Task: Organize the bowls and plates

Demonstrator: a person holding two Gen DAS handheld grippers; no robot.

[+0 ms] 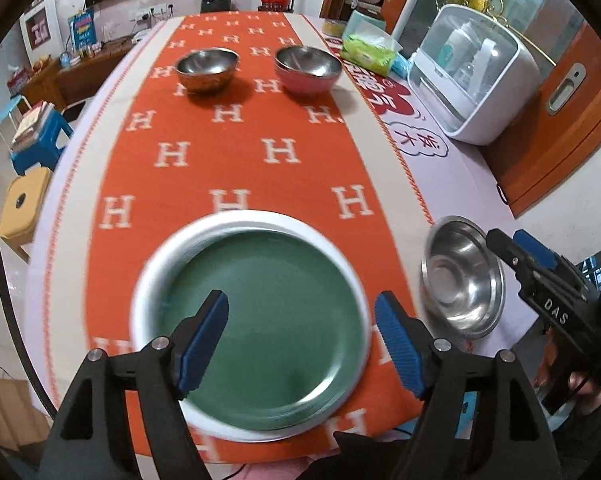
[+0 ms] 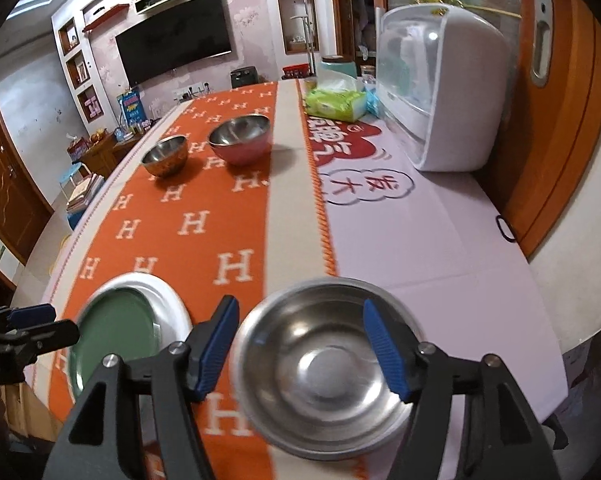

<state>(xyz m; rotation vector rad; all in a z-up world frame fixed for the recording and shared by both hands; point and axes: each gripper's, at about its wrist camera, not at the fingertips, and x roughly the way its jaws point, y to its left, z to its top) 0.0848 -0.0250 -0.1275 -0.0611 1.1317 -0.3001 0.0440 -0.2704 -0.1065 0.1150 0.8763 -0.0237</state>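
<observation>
Two bowls (image 1: pixel 206 70) (image 1: pixel 308 69) sit, seemingly apart, on orange H-patterned cloth (image 1: pixel 228 160).

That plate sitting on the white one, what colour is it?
Green plate; clearest in the left wrist view.

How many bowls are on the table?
3: a steel bowl near the front under the right gripper, a shiny bowl at the far end, and a pink bowl beside it.

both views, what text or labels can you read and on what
"H": repeated in white across the orange table runner.
"DAS": white letters on the black body of the right gripper.
"省大": red characters in a cloud outline on the pale tablecloth; the larger white characters beside it are partly covered.
Blue poster by the wall: too blurred to read.
</observation>
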